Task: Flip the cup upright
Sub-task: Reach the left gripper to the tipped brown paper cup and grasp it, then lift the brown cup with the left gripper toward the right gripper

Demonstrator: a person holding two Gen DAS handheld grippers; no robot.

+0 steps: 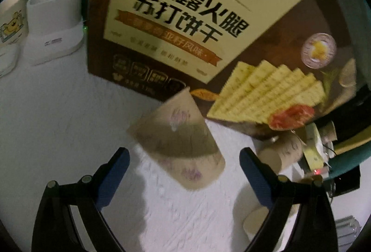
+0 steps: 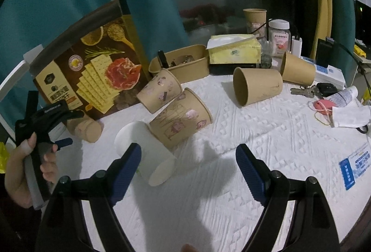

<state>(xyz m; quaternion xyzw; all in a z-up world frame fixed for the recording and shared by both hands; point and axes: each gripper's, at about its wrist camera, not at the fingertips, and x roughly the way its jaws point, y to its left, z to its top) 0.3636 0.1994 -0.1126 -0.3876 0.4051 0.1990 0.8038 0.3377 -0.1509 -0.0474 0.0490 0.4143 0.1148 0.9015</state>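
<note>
Seven cups in the right view: five brown and one white [image 2: 148,154] toppled mid-frame on the white surface [image 2: 255,159], one upright upper right. Both claws, left [image 1: 184,173] and right [image 2: 188,168], wide open, gripping nothing. One cracker box [image 2: 97,71] at left.

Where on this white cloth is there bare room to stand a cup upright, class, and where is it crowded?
Free: the white cloth between the right gripper and the fallen plain brown cup, out to the blue label. Crowded: the flowered cups, white cup and cracker box; also the keys side.
</note>
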